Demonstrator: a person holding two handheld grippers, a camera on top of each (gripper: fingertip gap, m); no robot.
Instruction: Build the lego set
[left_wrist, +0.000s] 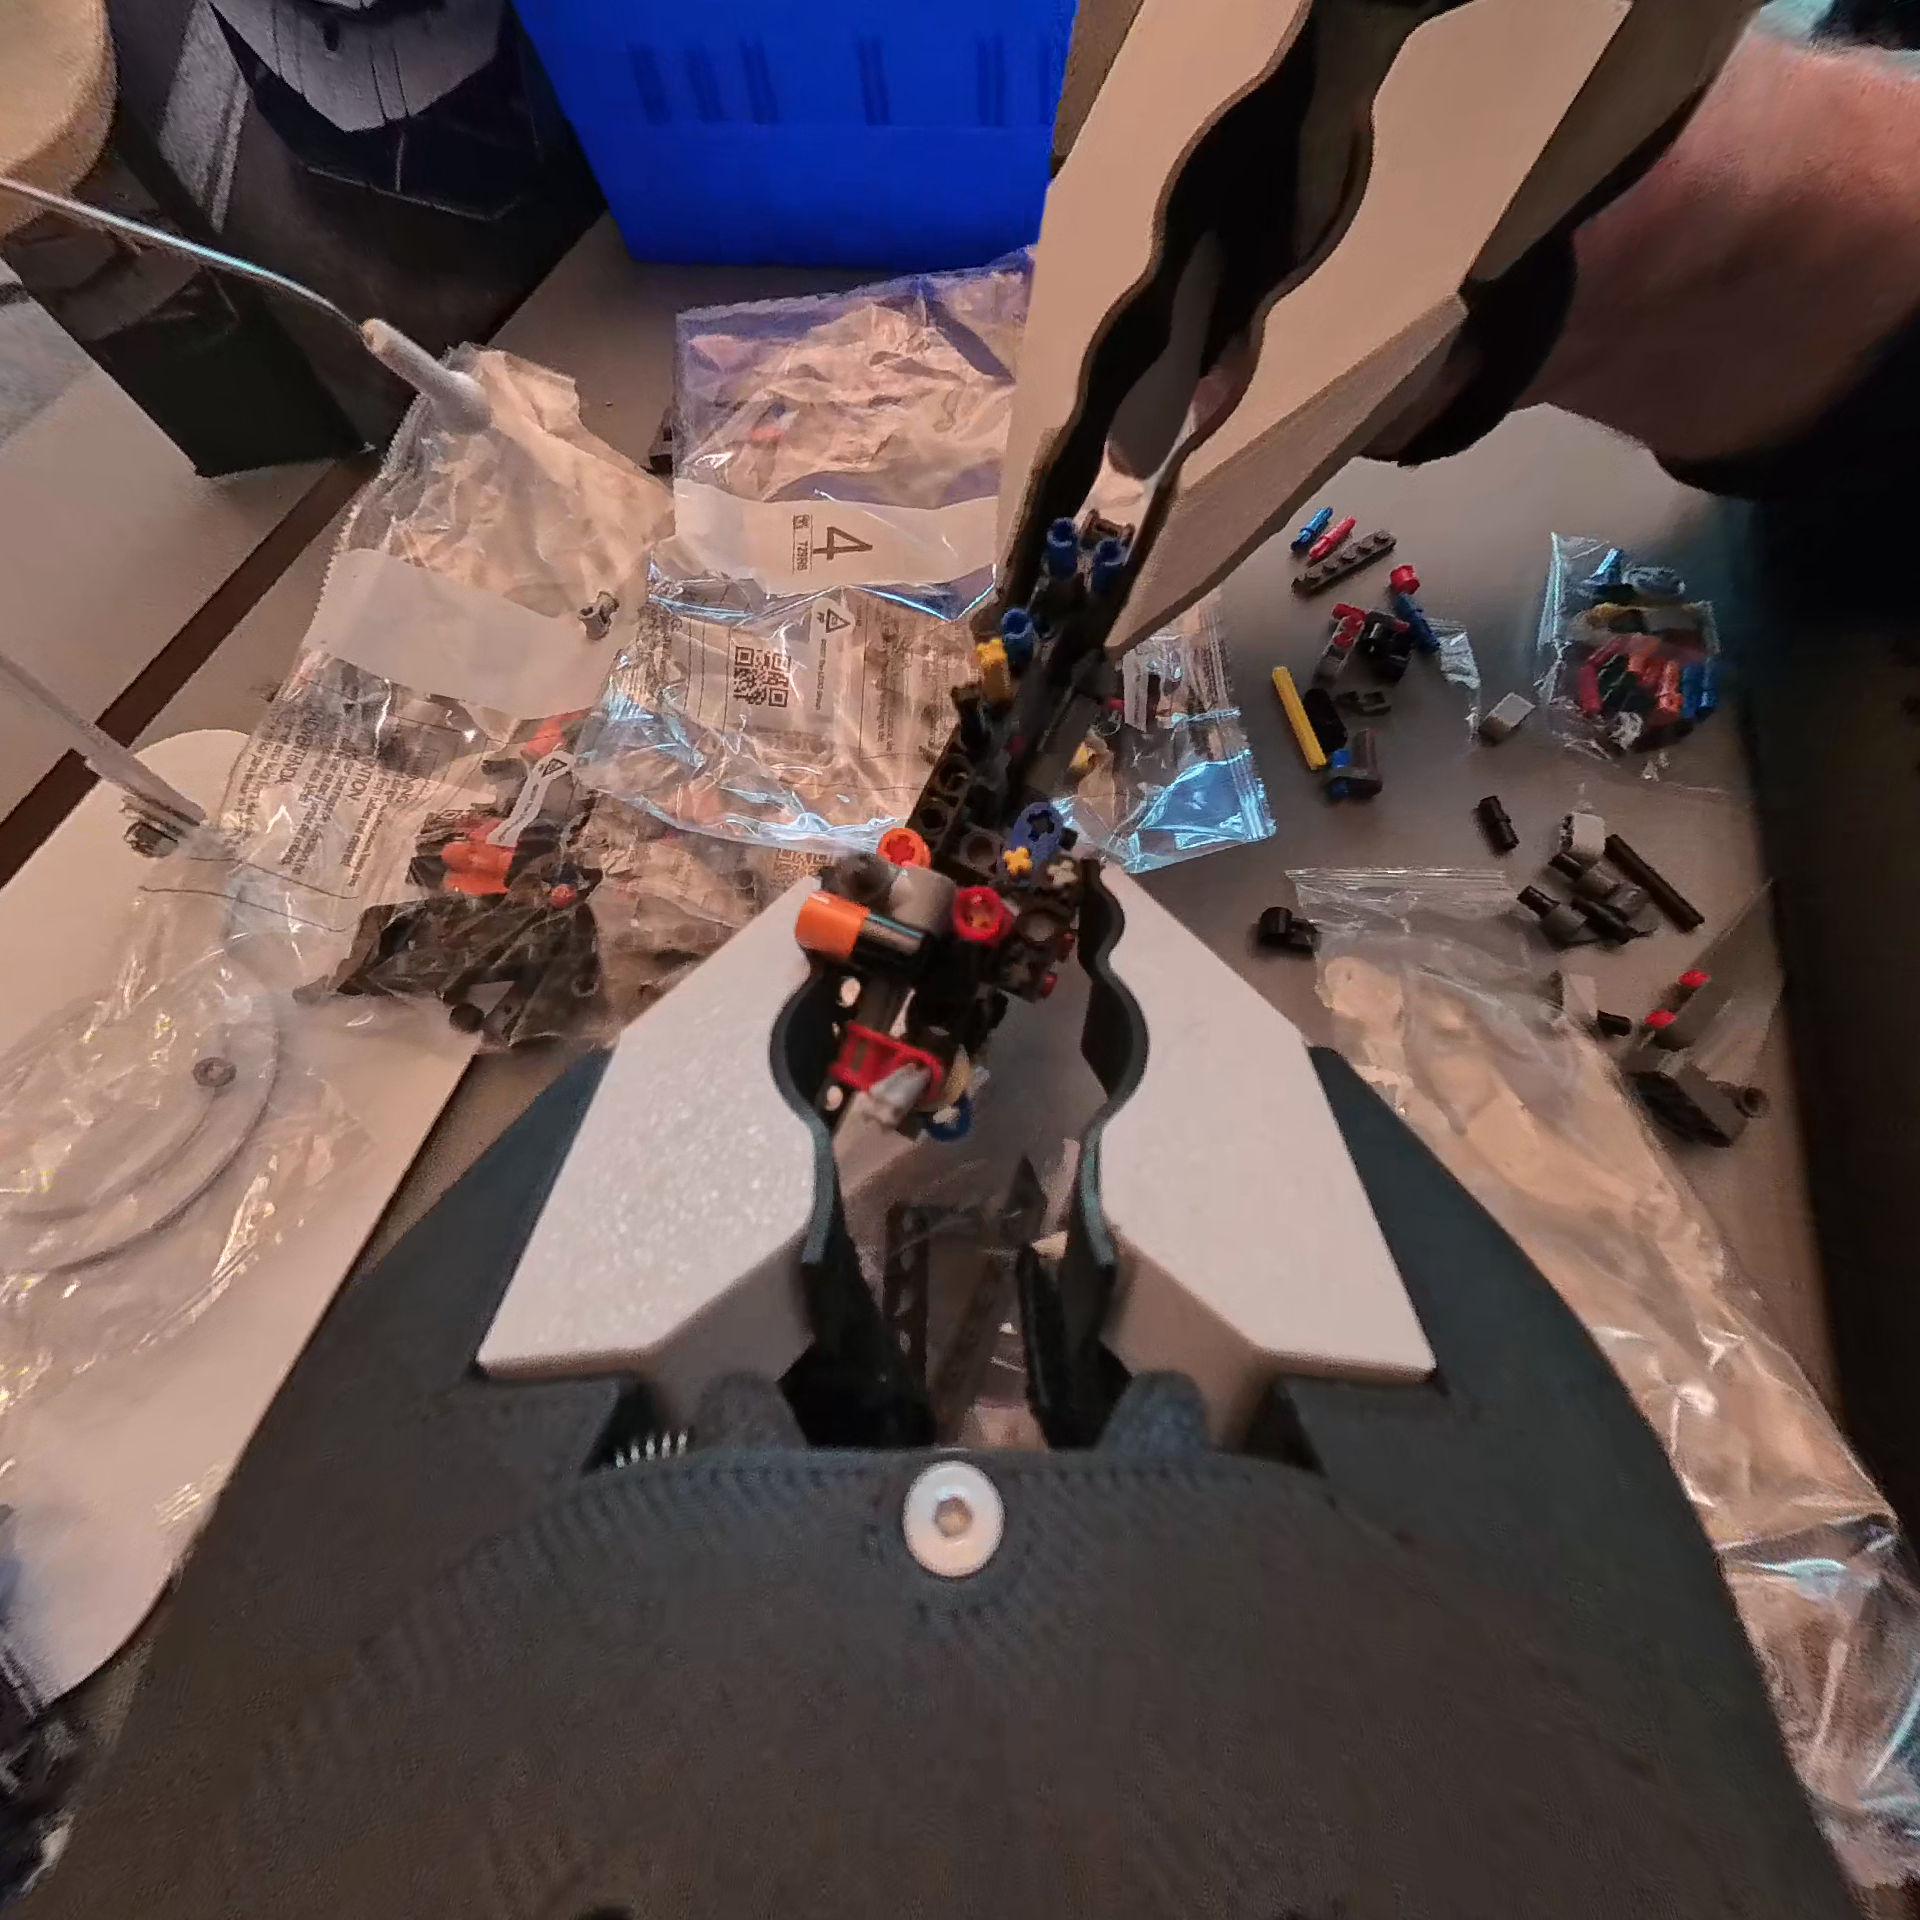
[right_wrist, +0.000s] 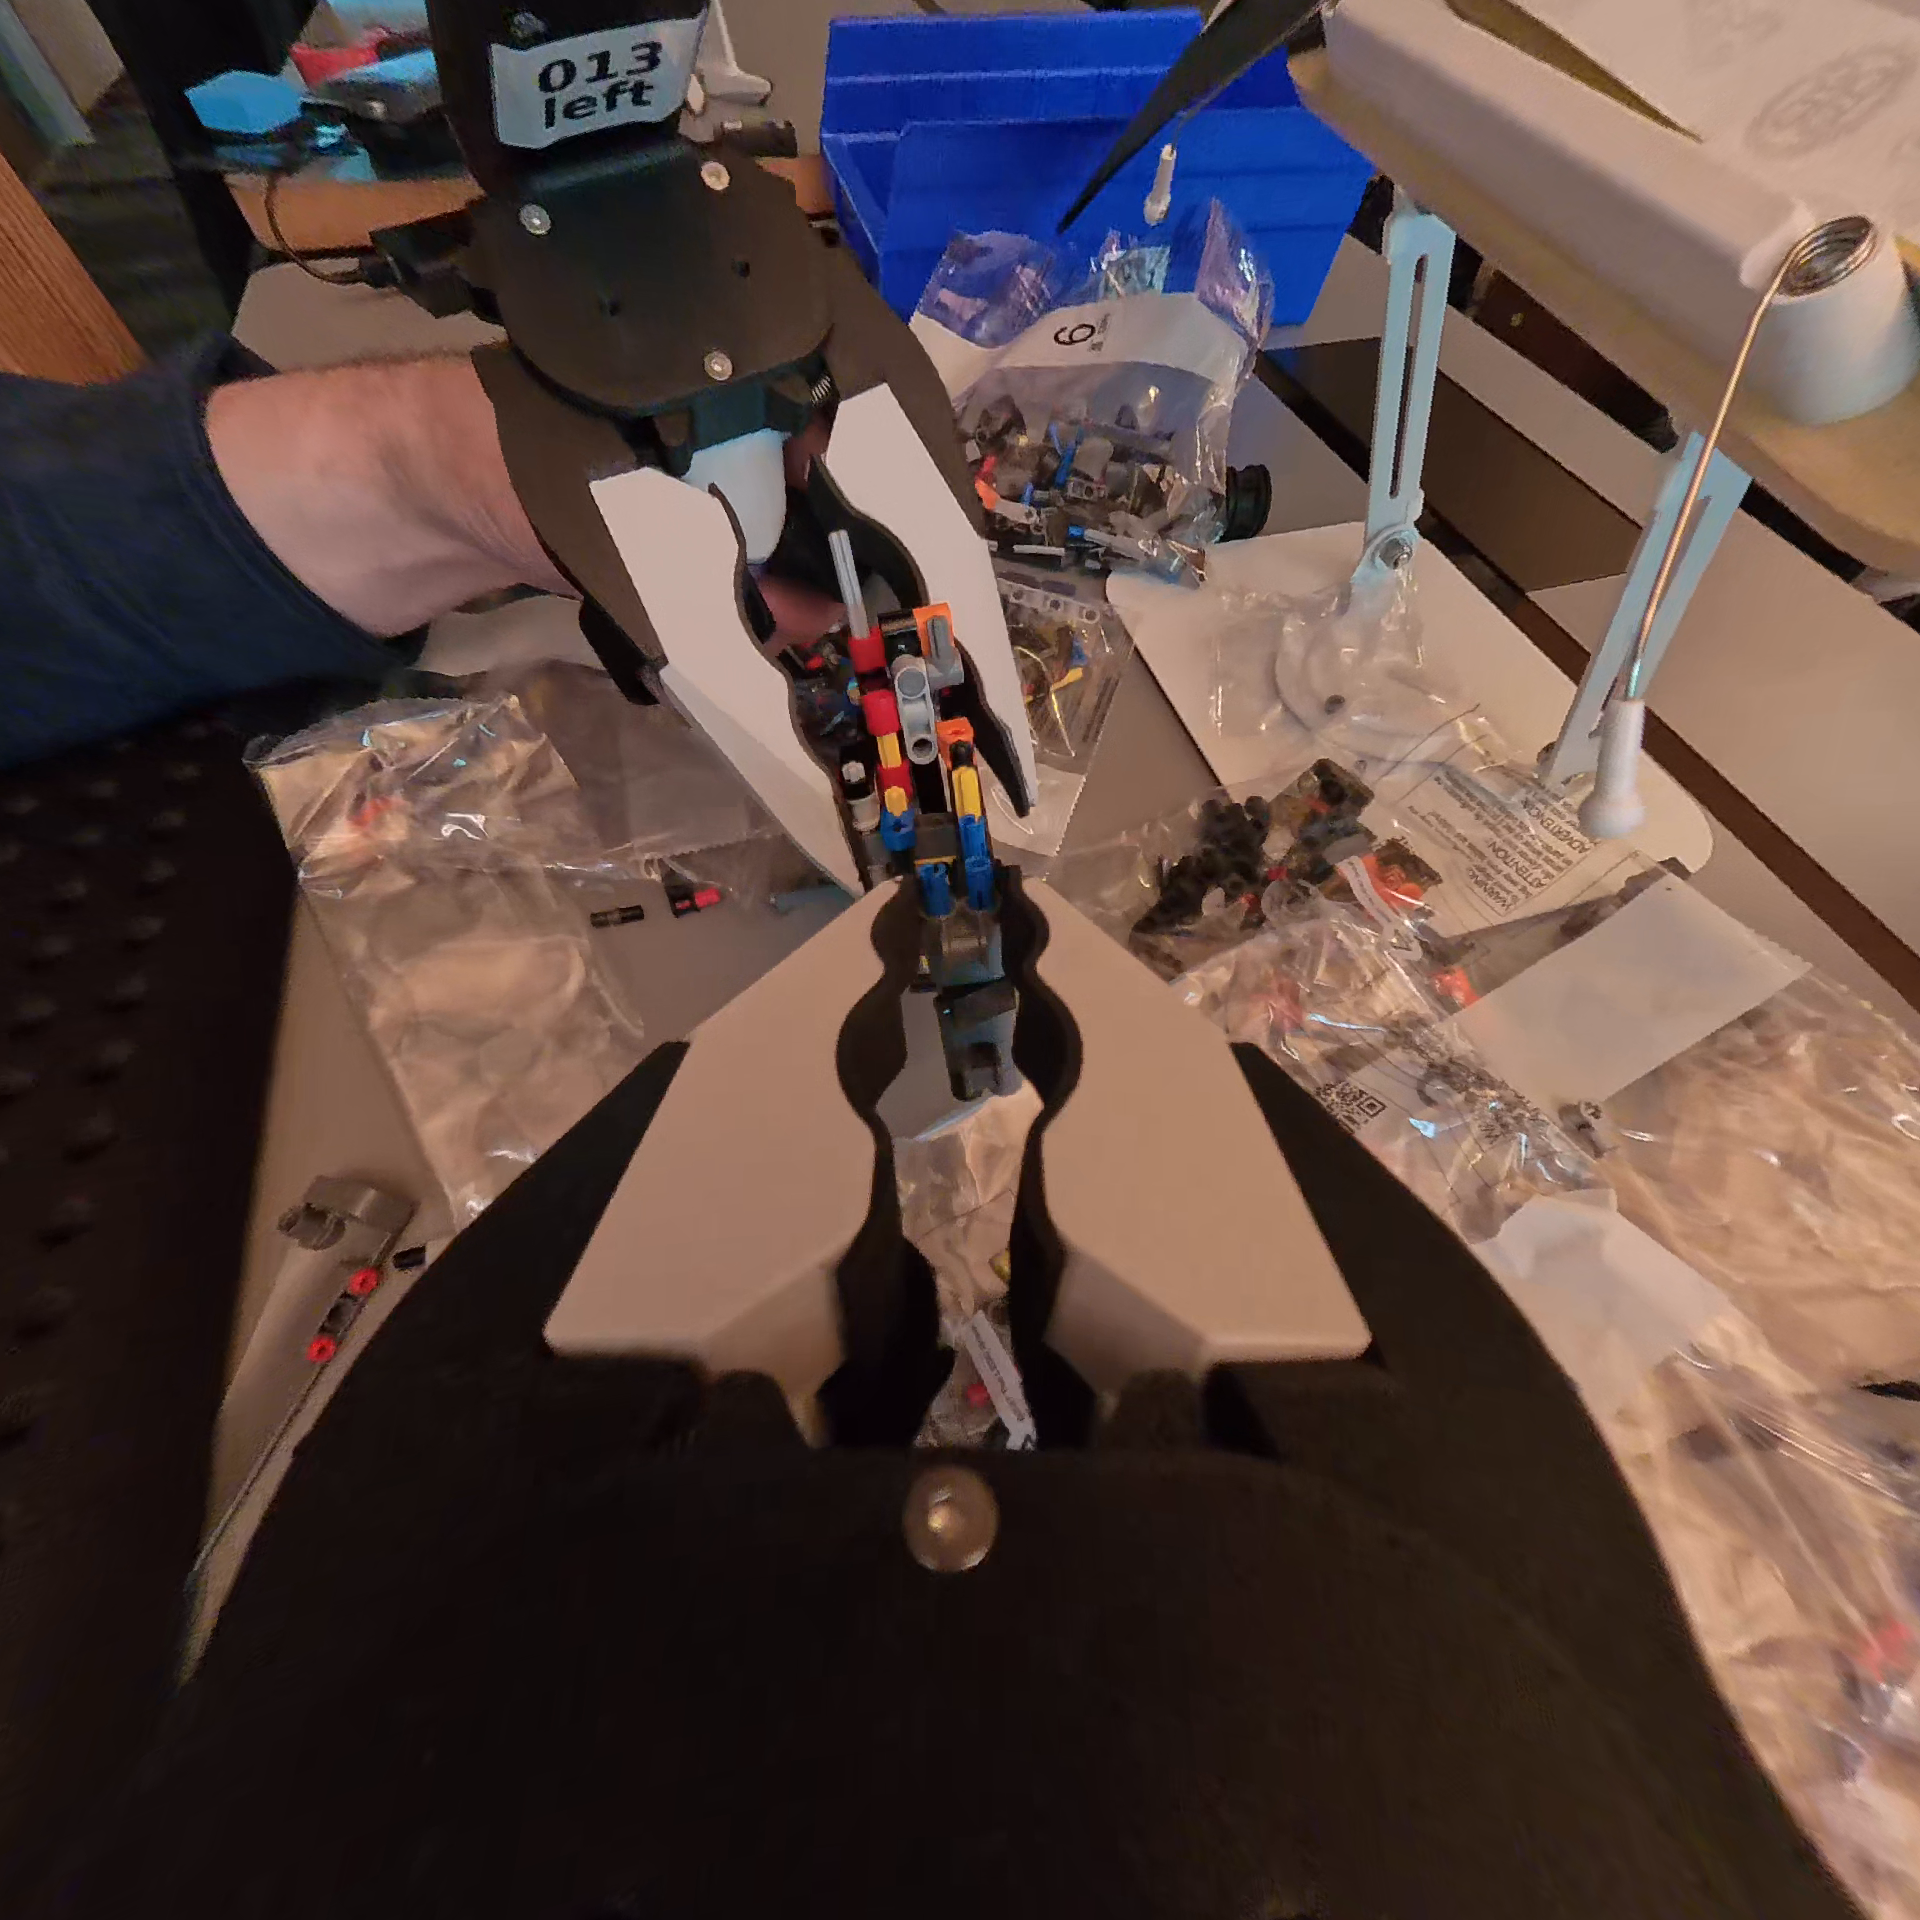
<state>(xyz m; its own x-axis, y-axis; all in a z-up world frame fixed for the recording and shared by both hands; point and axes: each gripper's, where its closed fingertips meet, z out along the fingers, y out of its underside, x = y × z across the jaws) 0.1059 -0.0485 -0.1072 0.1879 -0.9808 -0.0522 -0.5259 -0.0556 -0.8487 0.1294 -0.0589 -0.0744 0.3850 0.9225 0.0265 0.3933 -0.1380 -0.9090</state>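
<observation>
A long Lego assembly (left_wrist: 997, 769) of black beams with orange, red, blue and yellow parts is held in the air between both grippers. My left gripper (left_wrist: 956, 883) is shut on its near end, the end with the orange and red parts. My right gripper (left_wrist: 1060, 623) comes down from the top of that view and is shut on the far end with the blue pins. In the right wrist view the assembly (right_wrist: 914, 727) runs away from my right gripper (right_wrist: 958, 883) to the left gripper (right_wrist: 940, 842), which a person's hand holds.
Loose Lego pieces (left_wrist: 1351, 665) and a small bag of parts (left_wrist: 1631, 665) lie on the table at the right. Clear plastic bags (left_wrist: 810, 582) cover the middle and left. A blue bin (right_wrist: 1039, 135) stands behind. A white stand (right_wrist: 1392, 416) rises at the right. The grippers' ends are close to 5 cm from one another.
</observation>
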